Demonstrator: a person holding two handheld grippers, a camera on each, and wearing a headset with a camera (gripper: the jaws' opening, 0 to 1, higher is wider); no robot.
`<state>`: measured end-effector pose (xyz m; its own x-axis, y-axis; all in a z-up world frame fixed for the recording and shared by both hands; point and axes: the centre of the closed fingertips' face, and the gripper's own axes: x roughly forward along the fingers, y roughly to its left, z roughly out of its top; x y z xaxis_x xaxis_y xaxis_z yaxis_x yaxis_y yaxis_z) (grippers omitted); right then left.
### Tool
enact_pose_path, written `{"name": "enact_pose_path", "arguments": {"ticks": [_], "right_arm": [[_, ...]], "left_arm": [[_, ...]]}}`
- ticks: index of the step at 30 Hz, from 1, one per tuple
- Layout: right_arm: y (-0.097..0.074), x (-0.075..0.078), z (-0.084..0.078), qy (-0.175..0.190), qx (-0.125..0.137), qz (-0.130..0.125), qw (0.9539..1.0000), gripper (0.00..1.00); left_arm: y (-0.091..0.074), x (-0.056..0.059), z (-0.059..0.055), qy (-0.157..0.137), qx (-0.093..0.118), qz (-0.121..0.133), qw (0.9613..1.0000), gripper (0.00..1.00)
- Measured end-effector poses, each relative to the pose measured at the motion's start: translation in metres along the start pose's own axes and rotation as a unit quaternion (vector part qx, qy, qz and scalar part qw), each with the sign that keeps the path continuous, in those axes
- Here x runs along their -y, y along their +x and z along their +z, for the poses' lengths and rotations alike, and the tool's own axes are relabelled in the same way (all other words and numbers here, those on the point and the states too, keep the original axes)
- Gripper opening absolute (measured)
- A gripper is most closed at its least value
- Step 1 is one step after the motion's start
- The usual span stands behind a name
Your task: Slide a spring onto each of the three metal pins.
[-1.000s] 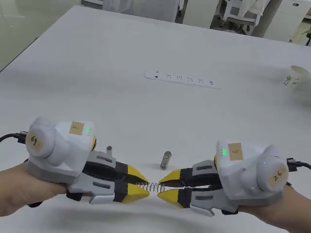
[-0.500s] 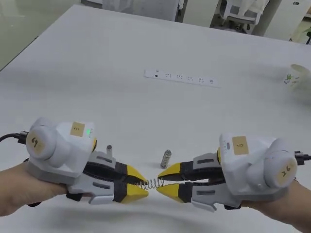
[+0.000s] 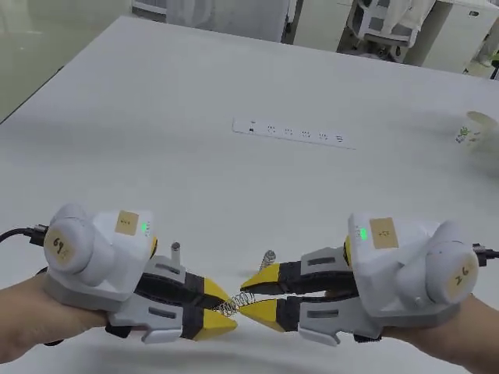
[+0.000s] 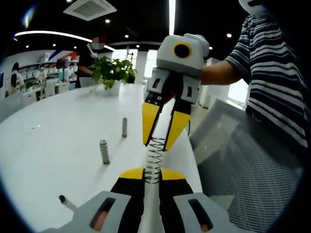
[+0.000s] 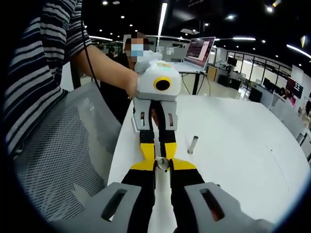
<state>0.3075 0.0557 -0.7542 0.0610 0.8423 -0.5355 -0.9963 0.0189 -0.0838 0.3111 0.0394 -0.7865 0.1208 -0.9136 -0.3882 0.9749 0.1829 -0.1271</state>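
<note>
Between the two grippers a loose spring [image 3: 236, 302] lies level just above the white table [image 3: 156, 140]. My left gripper [image 3: 226, 312] is shut on one end of it, and my right gripper [image 3: 248, 298] is shut on the other end, tip to tip. In the left gripper view the spring [image 4: 153, 158] rises from my own jaws into the right gripper [image 4: 157, 144]. Behind them stand a bare pin [image 3: 175, 250] and a pin wearing a spring [image 3: 268, 259]. A third pin [image 4: 65, 201] stands low at the left of the left gripper view.
A white power strip [image 3: 295, 131] lies mid-table and a paper cup [image 3: 473, 127] stands at the far right. A mesh chair [image 5: 63, 155] is at the table's near edge. A potted plant [image 4: 112, 72] and a person stand at the far end.
The grippers have closed toward each other, the right one moving left. Less of the spring shows between their tips.
</note>
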Motion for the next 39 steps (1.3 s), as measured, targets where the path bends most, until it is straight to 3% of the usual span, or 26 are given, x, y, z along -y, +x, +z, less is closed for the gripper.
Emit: {"name": "enact_pose_path", "arguments": {"ticks": [13,39], "right_arm": [[0.015,-0.002,0.020,-0.025,0.021,-0.002,0.9995,0.08],[0.014,0.000,0.022,-0.033,0.024,-0.011,0.9991,0.07]], "left_arm": [[0.002,0.000,0.001,0.001,0.000,0.001,1.0000,0.02],[0.000,0.000,0.003,-0.020,0.008,0.011,0.9997,0.05]]}}
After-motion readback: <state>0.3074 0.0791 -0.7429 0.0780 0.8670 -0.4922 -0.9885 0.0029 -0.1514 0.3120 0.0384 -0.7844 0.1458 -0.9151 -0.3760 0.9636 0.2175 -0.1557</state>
